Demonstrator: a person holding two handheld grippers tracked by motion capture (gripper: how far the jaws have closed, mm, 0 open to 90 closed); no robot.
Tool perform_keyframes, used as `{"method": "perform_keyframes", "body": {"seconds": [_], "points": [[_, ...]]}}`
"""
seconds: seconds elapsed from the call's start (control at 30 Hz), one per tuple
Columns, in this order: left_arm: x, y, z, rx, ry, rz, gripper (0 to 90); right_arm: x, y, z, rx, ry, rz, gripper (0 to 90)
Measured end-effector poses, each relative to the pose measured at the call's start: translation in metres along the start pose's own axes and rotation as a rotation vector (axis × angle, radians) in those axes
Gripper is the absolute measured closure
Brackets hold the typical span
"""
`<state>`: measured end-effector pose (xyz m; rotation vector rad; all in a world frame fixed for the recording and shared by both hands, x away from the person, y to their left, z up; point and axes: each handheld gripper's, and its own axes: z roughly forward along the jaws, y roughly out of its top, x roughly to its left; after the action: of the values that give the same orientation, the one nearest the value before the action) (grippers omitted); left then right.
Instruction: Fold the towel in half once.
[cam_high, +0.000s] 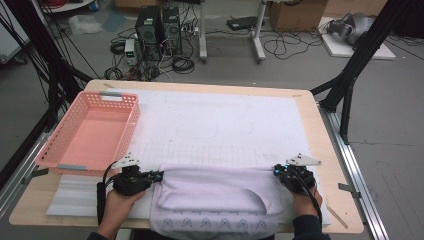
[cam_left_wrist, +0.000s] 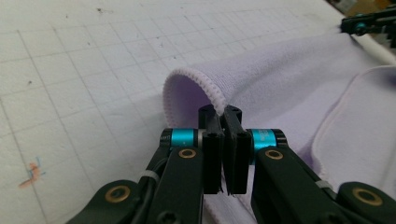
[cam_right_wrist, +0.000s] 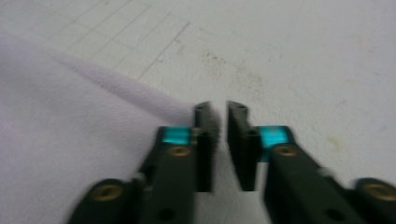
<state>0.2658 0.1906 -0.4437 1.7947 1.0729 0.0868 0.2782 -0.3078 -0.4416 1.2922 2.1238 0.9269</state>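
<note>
On the gridded mat (cam_high: 225, 125), lilac towel (cam_high: 220, 192), left gripper (cam_left_wrist: 223, 112) pinching its hem.

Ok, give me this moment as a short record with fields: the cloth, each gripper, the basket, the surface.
cloth: lavender towel, folded, at the table's near edge
left gripper: jaws shut on the towel's hemmed left corner
right gripper: jaws slightly apart at the towel's right corner, nothing seen between them
basket: pink basket, far left, nothing in it
surface: white gridded mat on a wooden table
</note>
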Motion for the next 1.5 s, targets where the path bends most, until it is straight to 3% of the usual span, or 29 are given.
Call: {"method": "perform_keyframes", "body": {"seconds": [0.03, 0.13, 0.2, 0.27, 0.4, 0.47, 0.5, 0.57, 0.6, 0.63, 0.67, 0.73, 0.77, 0.8, 0.87, 0.9, 0.97, 1.03, 1.17, 1.27, 1.43, 1.5], "points": [[0.001, 0.001, -0.004, -0.02, -0.005, -0.011, 79.2, -0.002, 0.002, -0.003, -0.018, 0.017, 0.014, 64.2], [0.003, 0.006, -0.014, -0.166, -0.01, -0.038, 56.4, -0.006, 0.005, -0.013, -0.118, 0.027, 0.053, 49.8], [0.003, 0.013, -0.013, -0.205, -0.005, -0.04, 48.8, -0.009, 0.007, -0.014, -0.155, 0.048, 0.07, 45.5], [0.006, 0.02, -0.002, -0.17, 0.0, -0.047, 46.5, -0.009, 0.009, -0.009, -0.139, 0.072, 0.048, 42.9], [0.014, 0.028, 0.032, -0.005, 0.032, -0.068, 41.8, -0.004, 0.012, 0.013, -0.018, 0.157, -0.011, 38.1], [0.016, 0.026, 0.044, 0.043, 0.058, -0.068, 41.0, -0.002, 0.011, 0.021, 0.037, 0.185, -0.039, 37.2], [0.015, 0.024, 0.045, 0.026, 0.061, -0.055, 40.9, -0.002, 0.01, 0.022, 0.026, 0.194, -0.04, 37.4], [0.015, 0.024, 0.045, 0.035, 0.054, -0.029, 44.2, -0.004, 0.008, 0.021, 0.022, 0.209, -0.044, 37.3], [0.015, 0.023, 0.045, 0.053, 0.043, -0.005, 52.0, -0.004, 0.008, 0.021, 0.019, 0.214, -0.052, 37.7], [0.014, 0.022, 0.046, 0.07, 0.032, 0.028, 66.2, -0.003, 0.008, 0.021, 0.025, 0.214, -0.064, 39.6], [0.013, 0.021, 0.047, 0.076, 0.028, 0.052, 79.7, -0.003, 0.009, 0.021, 0.025, 0.225, -0.081, 46.7], [0.013, 0.023, 0.046, 0.06, 0.044, 0.049, 83.1, 0.0, 0.01, 0.019, 0.033, 0.269, -0.106, 67.5], [0.015, 0.023, 0.044, 0.03, 0.064, 0.041, 83.8, 0.001, 0.01, 0.018, 0.033, 0.286, -0.117, 77.7], [0.016, 0.025, 0.041, 0.001, 0.076, 0.028, 84.2, 0.002, 0.011, 0.017, 0.035, 0.288, -0.117, 80.0], [0.02, 0.031, 0.037, -0.059, 0.094, -0.01, 84.5, -0.001, 0.013, 0.016, 0.026, 0.259, -0.115, 82.6], [0.022, 0.036, 0.036, -0.05, 0.105, 0.002, 84.6, -0.005, 0.015, 0.016, -0.003, 0.242, -0.104, 83.0], [0.022, 0.047, 0.036, -0.078, 0.114, 0.011, 84.5, -0.013, 0.021, 0.019, -0.056, 0.224, -0.065, 83.4], [0.022, 0.063, 0.039, -0.091, 0.136, 0.028, 84.5, -0.016, 0.03, 0.022, -0.075, 0.167, -0.072, 83.3], [0.029, 0.091, 0.049, -0.108, 0.195, 0.042, 84.5, -0.026, 0.054, 0.032, -0.092, 0.126, -0.047, 83.3], [0.038, 0.106, 0.057, -0.125, 0.22, 0.026, 84.5, -0.032, 0.072, 0.04, -0.096, 0.102, -0.038, 83.2], [0.049, 0.117, 0.07, -0.171, 0.251, 0.008, 84.4, -0.04, 0.092, 0.057, -0.109, 0.045, -0.009, 82.7], [0.052, 0.114, 0.077, -0.142, 0.269, 0.0, 84.0, -0.04, 0.095, 0.065, -0.106, 0.027, 0.005, 81.8]]}}
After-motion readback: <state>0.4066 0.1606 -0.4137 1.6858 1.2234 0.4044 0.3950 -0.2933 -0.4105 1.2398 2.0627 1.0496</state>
